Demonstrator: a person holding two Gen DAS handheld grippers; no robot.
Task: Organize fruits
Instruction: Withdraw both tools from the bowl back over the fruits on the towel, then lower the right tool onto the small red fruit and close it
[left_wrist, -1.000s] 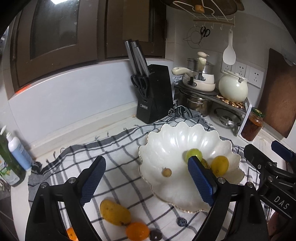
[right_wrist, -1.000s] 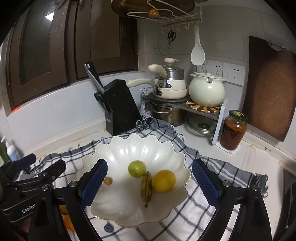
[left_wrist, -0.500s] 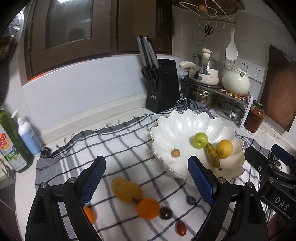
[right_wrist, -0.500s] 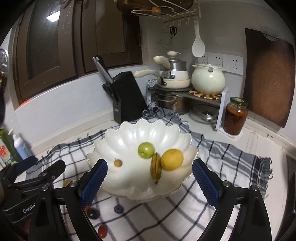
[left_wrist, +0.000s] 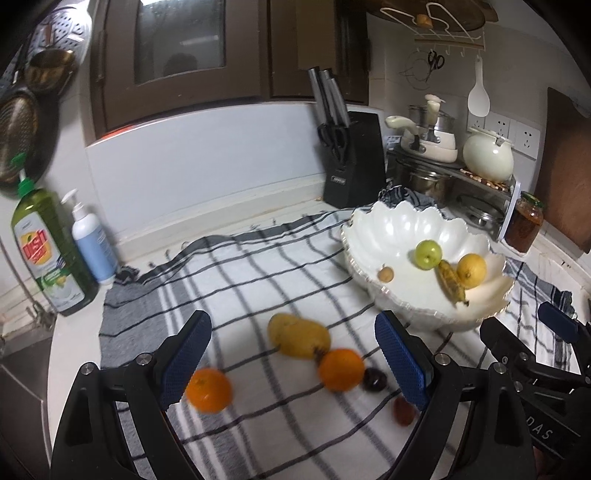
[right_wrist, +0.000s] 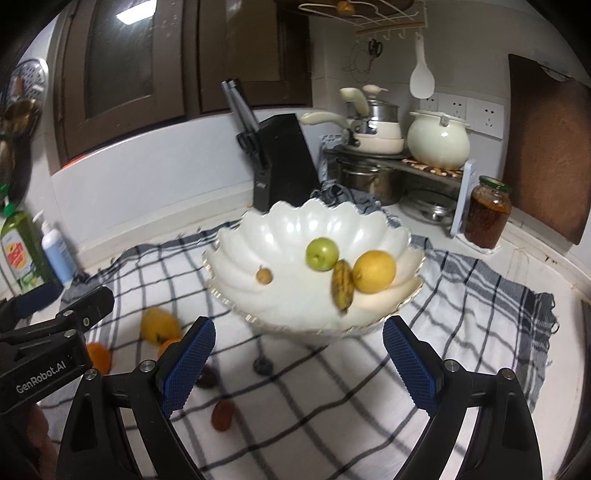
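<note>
A white scalloped bowl (left_wrist: 391, 229) (right_wrist: 280, 229) stands on a checked cloth and holds a green apple (right_wrist: 321, 253), a yellow lemon (right_wrist: 373, 271), a small banana (right_wrist: 341, 284) and a small brown fruit (right_wrist: 264, 275). On the cloth lie a yellow mango (left_wrist: 298, 335), two oranges (left_wrist: 208, 389) (left_wrist: 341, 369), a dark plum (left_wrist: 374, 379), a red fruit (left_wrist: 403, 411) and a dark berry (right_wrist: 263, 366). My left gripper (left_wrist: 293, 360) is open and empty above the loose fruit. My right gripper (right_wrist: 295, 367) is open and empty in front of the bowl.
A black knife block (left_wrist: 352, 162) stands behind the bowl. A rack with pots (right_wrist: 391, 162) and a jar (right_wrist: 487, 212) are at the right. A green soap bottle (left_wrist: 48, 251) and a white pump bottle (left_wrist: 92, 243) stand at the left by the sink edge.
Both grippers have pulled back from the bowl toward the front. The loose fruit on the cloth has come into fuller view. Both stay open.
</note>
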